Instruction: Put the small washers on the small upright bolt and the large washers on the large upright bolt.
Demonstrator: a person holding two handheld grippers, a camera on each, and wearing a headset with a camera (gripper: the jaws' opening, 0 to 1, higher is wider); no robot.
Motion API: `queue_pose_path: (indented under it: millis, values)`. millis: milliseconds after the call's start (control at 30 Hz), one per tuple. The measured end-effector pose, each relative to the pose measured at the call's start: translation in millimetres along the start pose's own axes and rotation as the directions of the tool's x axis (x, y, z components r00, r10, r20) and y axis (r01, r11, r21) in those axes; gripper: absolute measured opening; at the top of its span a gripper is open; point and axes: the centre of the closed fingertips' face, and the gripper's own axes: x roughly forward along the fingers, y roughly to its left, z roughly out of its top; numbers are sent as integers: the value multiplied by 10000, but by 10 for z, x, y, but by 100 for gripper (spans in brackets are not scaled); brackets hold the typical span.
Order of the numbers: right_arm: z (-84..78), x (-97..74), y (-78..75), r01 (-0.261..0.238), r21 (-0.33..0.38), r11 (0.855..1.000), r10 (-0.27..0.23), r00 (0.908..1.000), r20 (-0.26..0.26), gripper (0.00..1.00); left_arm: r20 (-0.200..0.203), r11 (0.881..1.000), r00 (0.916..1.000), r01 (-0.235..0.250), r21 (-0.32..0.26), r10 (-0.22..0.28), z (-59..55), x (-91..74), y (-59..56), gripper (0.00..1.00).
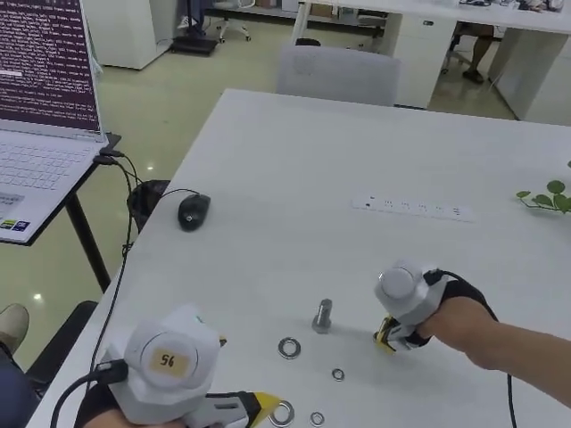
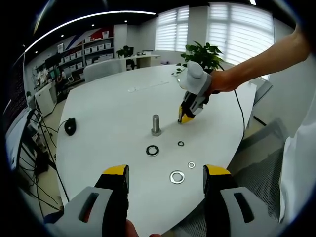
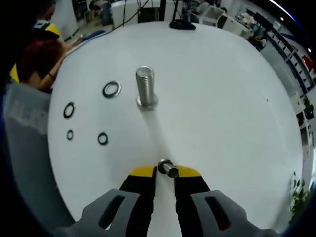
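The large bolt (image 1: 322, 316) (image 2: 156, 124) (image 3: 145, 86) stands upright on the white table (image 1: 339, 178). Two large washers (image 1: 289, 347) (image 1: 283, 413) and two small washers (image 1: 338, 374) (image 1: 317, 418) lie flat in front of it. My right gripper (image 1: 385, 337) (image 3: 166, 174) is tipped down to the tabletop right of the large bolt, shut on the small bolt (image 3: 169, 168), which touches or nearly touches the surface. My left gripper (image 1: 268, 406) (image 2: 168, 173) is open near the table's front edge, with a large washer (image 2: 177, 177) just beyond its tips.
A black mouse (image 1: 194, 211) with its cable lies at the table's left side. A laptop (image 1: 45, 134) sits on a stand further left. A flush power strip (image 1: 412, 208) and plant leaves (image 1: 546, 198) are at the far right. A grey chair (image 1: 339, 76) stands behind the table.
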Motion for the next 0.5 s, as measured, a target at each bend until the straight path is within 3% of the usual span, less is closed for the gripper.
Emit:
queue_pose_path:
  millis: [67,300,500]
  values:
    - [2,-42,24,35,29,10000,-35,9999,163,21,-9,10000,10000,47,12,-47,2,3,-8,60]
    - [-154,-225,96,523,895,9946,-605,9940,912,22,-267,9988,9989,395,289,-388,-15,32,-68,60]
    - [-448,-424,276,592,1648,9846,-850,9844,1538,25,-237,9986,9990,394,356,-385,49,45,-103,60]
